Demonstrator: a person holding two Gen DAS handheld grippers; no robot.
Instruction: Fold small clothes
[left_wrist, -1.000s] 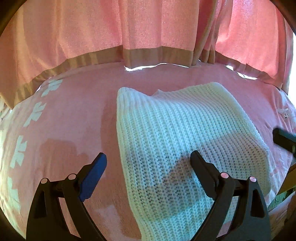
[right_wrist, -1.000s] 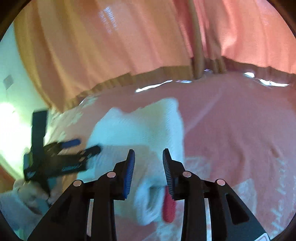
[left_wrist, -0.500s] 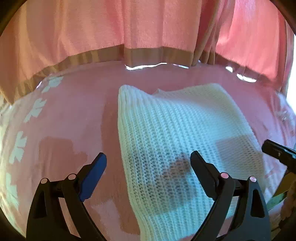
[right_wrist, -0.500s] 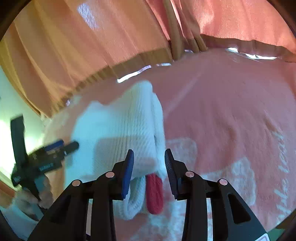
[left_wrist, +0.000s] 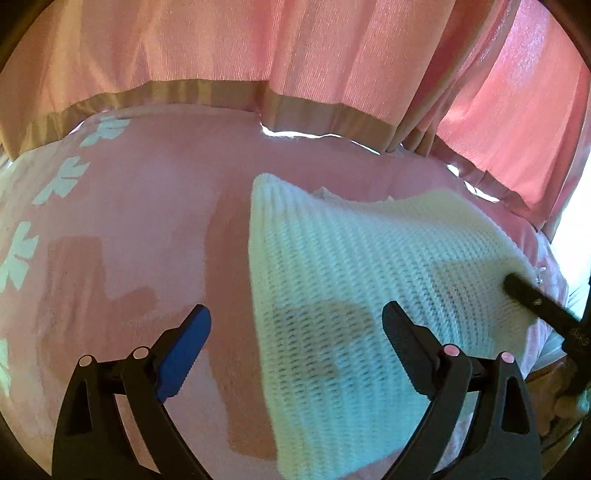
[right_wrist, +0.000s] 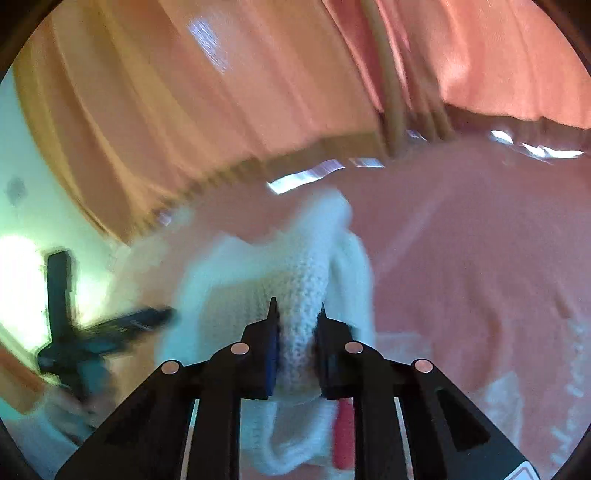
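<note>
A white knitted garment (left_wrist: 362, 280) lies folded on the pink bed cover (left_wrist: 147, 229). My left gripper (left_wrist: 295, 325) is open above its near left edge, one finger over the cover, one over the knit. My right gripper (right_wrist: 297, 317) is shut on a bunched edge of the white knit (right_wrist: 299, 295) and holds it raised; the view is blurred. A red trim piece (right_wrist: 341, 435) hangs under the grip. The right gripper also shows in the left wrist view (left_wrist: 535, 302) at the garment's right edge.
Pink curtains (left_wrist: 295, 55) with a tan hem hang along the far edge of the bed. White flower prints (left_wrist: 59, 181) line the cover's left side. The left gripper shows blurred at the left of the right wrist view (right_wrist: 96, 339).
My right gripper has closed on the garment's edge and lifted it. The garment's right side has risen. The left gripper has stayed open in place.
</note>
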